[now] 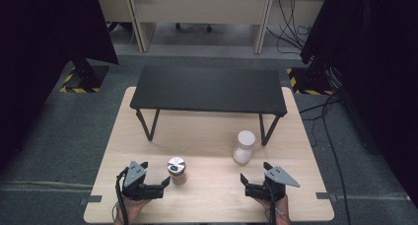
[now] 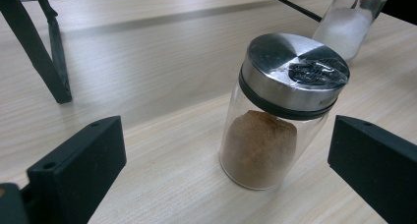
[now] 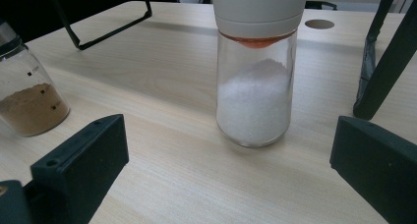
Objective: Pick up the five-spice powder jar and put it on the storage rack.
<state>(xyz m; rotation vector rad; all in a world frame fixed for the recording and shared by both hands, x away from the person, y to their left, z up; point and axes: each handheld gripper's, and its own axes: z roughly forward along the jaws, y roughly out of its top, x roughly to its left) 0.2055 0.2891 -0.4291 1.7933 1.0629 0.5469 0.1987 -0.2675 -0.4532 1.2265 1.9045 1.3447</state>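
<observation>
With both jaw pairs wide and empty, left gripper (image 1: 158,181) faces brown-powder shaker (image 1: 176,169) at its 12, right gripper (image 1: 256,179) the white-granule shaker (image 1: 243,146); looks pre-grasp, next advance and close

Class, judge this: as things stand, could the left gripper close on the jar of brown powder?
Probably yes. The left gripper is open, and the brown powder jar stands upright just ahead between its jaws, with bare table around it and nothing in the way.
</observation>
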